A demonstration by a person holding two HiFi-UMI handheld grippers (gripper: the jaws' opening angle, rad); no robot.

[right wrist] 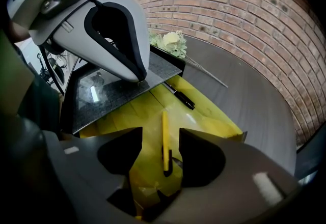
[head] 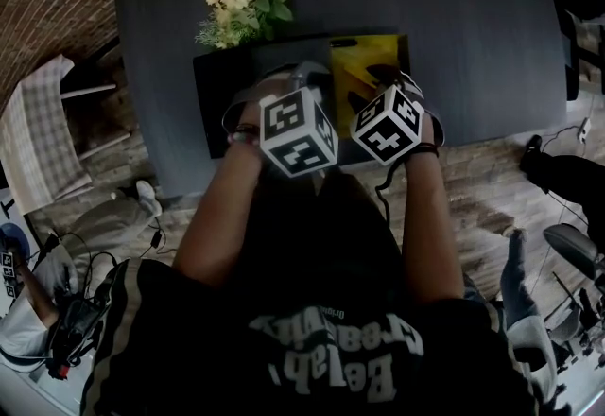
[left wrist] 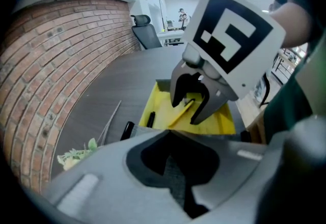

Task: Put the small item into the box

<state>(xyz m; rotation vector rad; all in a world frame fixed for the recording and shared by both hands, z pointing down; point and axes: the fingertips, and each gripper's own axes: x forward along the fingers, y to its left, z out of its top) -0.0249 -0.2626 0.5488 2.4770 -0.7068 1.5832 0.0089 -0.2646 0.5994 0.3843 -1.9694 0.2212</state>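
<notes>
My view from the remote desk: a black T-shirt (head: 312, 310) with pale grey lettering and a striped sleeve. Ahead of the T-shirt, the left gripper (right wrist: 138, 78) and right gripper (left wrist: 187, 111) show grey shells, black pads (right wrist: 114, 39) and white cubes (head: 298, 130) of black squares; a dark wristband (head: 425, 151) and black cable (head: 384, 187) sit nearer it.

right gripper (left wrist: 186, 111), jaws apart, over yellow pen (left wrist: 178, 116) in yellow box (left wrist: 224, 122).

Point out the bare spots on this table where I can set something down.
Widest bare patch: the table right of the yellow box, out to its far and right edges. A narrower strip runs left of the flowers and lid. Crowded: the near middle, where the box holds a yellow pen and a black pen.
</notes>
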